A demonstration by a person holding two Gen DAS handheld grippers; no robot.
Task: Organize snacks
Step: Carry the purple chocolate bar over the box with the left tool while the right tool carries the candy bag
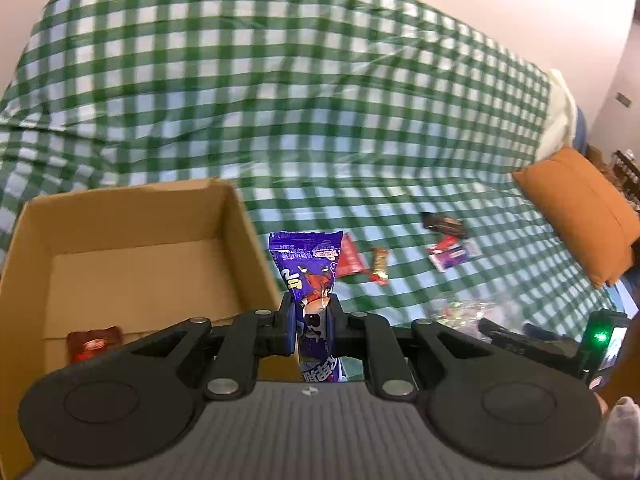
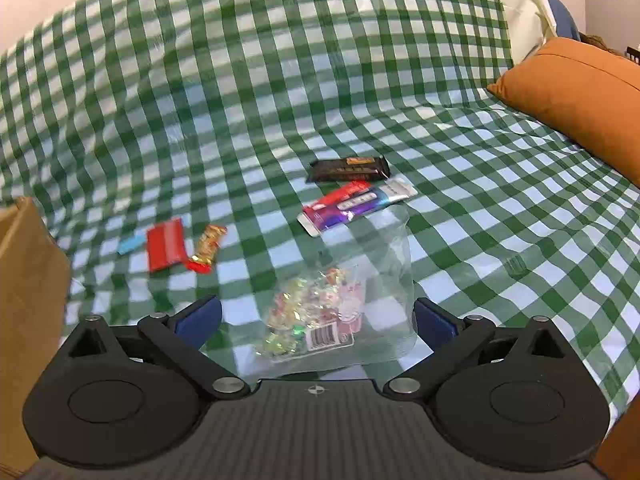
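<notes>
The left gripper (image 1: 312,320) clamps a purple snack packet (image 1: 310,272) at centre frame, right of the cardboard box (image 1: 132,216). The right gripper (image 2: 316,316) gapes wide around a clear candy bag (image 2: 344,300), pads not touching it.

A green-and-white checked cloth (image 2: 240,100) covers the whole surface. A burnt-orange fabric cushion (image 2: 580,96) lies on it at the right, with a white pillow (image 2: 516,12) behind it.
</notes>
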